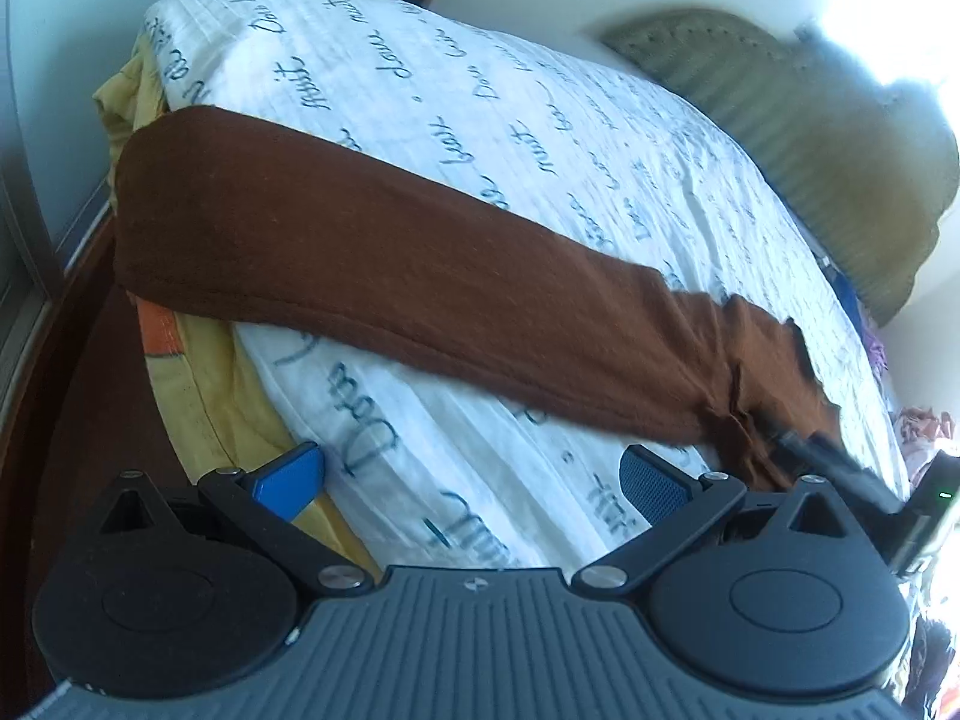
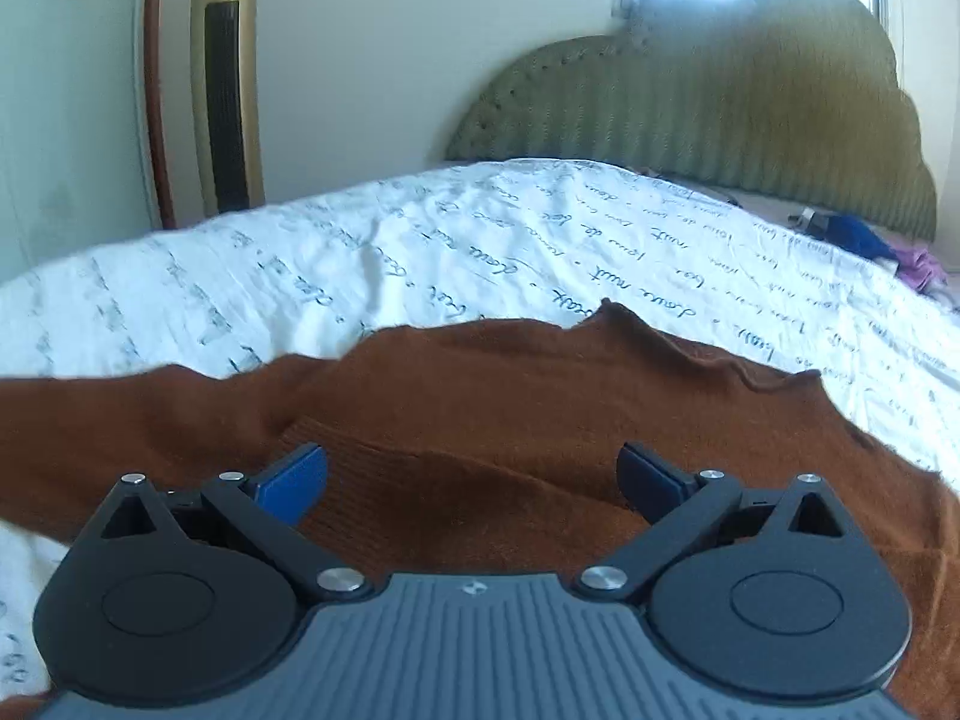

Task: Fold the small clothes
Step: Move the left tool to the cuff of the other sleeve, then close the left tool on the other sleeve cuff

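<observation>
Across the bed's near edge, on the script-printed quilt [image 1: 456, 138], lay a brown garment [image 1: 360, 264], while both grippers, left [image 1: 474, 480] and right [image 2: 474, 480], gaped wide and empty.

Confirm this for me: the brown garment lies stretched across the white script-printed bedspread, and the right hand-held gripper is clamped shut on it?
Not quite. The right hand-held gripper is open, its blue pads spread wide above the cloth and pinching nothing, as the right wrist view shows. The rest holds: the brown garment lies stretched across the white script-printed bedspread.
</observation>
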